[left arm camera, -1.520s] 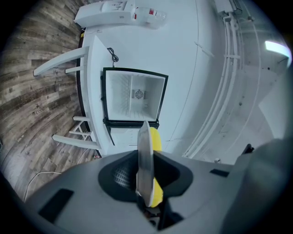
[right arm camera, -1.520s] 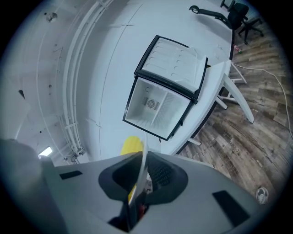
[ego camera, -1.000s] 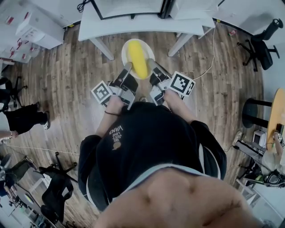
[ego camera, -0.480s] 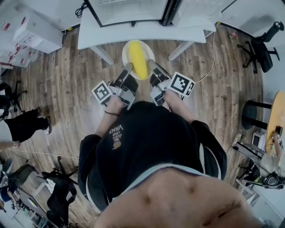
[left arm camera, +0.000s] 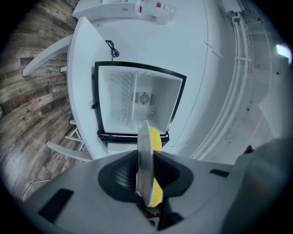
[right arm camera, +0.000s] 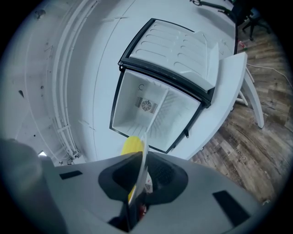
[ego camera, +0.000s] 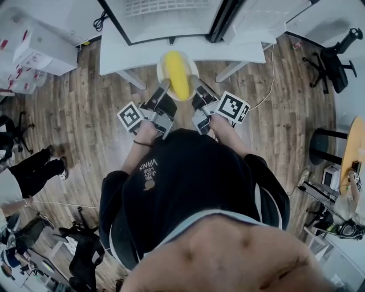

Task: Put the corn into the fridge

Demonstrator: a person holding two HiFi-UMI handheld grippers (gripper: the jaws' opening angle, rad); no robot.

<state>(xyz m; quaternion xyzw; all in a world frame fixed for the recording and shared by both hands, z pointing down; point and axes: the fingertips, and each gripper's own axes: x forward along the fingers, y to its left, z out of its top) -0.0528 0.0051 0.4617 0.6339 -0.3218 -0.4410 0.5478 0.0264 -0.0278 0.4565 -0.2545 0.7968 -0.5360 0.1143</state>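
The corn (ego camera: 177,74) lies on a white plate (ego camera: 161,67), which is held in the air over a wooden floor (ego camera: 85,102), just in front of a white table (ego camera: 114,50). On that table stands a small fridge (ego camera: 165,17) with its door (right arm camera: 176,45) open. The left gripper (ego camera: 166,85) is clenched on the plate's left rim, and the right gripper (ego camera: 193,81) is clenched on its right rim.

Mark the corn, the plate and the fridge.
corn (ego camera: 177,74), head view, middle of the cob.
plate (ego camera: 160,73), head view, bare left rim.
fridge (left arm camera: 120,98), left gripper view, open interior's back wall.
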